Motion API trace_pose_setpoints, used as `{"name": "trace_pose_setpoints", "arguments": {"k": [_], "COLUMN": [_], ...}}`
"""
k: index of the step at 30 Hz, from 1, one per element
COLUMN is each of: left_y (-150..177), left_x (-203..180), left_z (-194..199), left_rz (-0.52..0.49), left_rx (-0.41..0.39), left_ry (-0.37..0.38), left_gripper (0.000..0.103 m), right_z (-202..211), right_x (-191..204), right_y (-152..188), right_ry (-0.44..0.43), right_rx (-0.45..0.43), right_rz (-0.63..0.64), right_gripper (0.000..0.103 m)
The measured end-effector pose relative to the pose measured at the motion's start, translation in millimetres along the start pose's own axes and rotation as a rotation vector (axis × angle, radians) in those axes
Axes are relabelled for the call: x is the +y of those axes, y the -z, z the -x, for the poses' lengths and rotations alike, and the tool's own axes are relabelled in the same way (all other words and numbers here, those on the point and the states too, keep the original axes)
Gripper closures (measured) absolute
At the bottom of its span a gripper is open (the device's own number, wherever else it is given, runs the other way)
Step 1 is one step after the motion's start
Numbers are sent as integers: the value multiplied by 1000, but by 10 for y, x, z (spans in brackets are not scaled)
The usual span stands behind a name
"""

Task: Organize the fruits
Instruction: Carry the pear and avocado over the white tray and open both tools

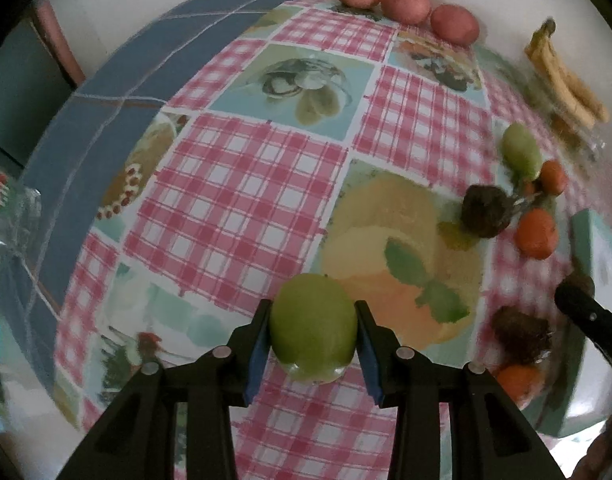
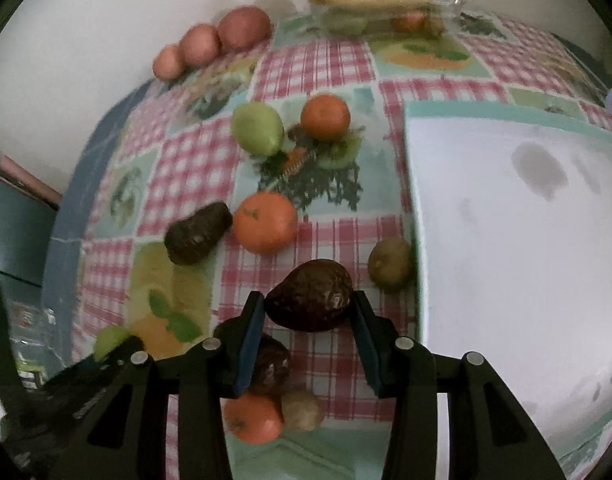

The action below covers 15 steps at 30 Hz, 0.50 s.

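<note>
Left gripper (image 1: 313,334): black linkage arms reaching forward from the bottom of its own view, the two blue-padded fingers (image 1: 254,354) parted to about a fruit's width and pressed against both flanks of a green fruit (image 1: 313,328), held above the surface. Right gripper (image 2: 309,326): same build, its blue-padded fingers (image 2: 248,346) set to either side of a dark avocado (image 2: 310,294); the left pad met the fruit, while contact at the right pad could not be made out. The left gripper's dark body (image 2: 86,384) also showed at the lower left of the right wrist view, beside the right one.
</note>
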<state>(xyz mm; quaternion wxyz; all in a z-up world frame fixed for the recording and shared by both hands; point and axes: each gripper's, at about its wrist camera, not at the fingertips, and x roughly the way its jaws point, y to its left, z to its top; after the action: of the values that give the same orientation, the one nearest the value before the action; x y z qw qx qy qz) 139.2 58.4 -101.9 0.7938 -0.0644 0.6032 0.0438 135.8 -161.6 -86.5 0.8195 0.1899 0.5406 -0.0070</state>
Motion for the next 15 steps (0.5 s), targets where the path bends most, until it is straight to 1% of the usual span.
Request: {"name": "trace_pose_setpoints", "arguments": {"k": [1, 2, 5, 7, 9, 11, 14, 15], "left_y": [-19, -33, -78, -85, -90, -87, -40, -19], "left_x": [23, 29, 11, -22, -57, -145, -328, -425], "left_z": [8, 21, 107, 189, 252, 323, 435, 470], "left_rz": [23, 32, 36, 42, 40, 21, -28, -58], "left_rx": [3, -1, -40, -74, -99, -127, -154, -162], "left_ry": [30, 40, 31, 48, 65, 78, 113, 126], "left_gripper": [61, 61, 61, 61, 61, 61, 61, 61], "right_z": [61, 104, 295, 399, 473, 556, 704, 775], "right_x": [-9, -21, -81, -161, -272, -465, -822, -964], "right_y": [-16, -26, -69, -102, -129, -150, -175, -177], "right_ry": [-10, -16, -30, -19, 7, 38, 100, 132], "right_rx": [-14, -23, -62, -82, -92, -101, -123, -135], "right_rz": [-4, -8, -30, -44, -63, -104, -178, -202], "right_gripper": [58, 58, 58, 58, 58, 58, 58, 58]}}
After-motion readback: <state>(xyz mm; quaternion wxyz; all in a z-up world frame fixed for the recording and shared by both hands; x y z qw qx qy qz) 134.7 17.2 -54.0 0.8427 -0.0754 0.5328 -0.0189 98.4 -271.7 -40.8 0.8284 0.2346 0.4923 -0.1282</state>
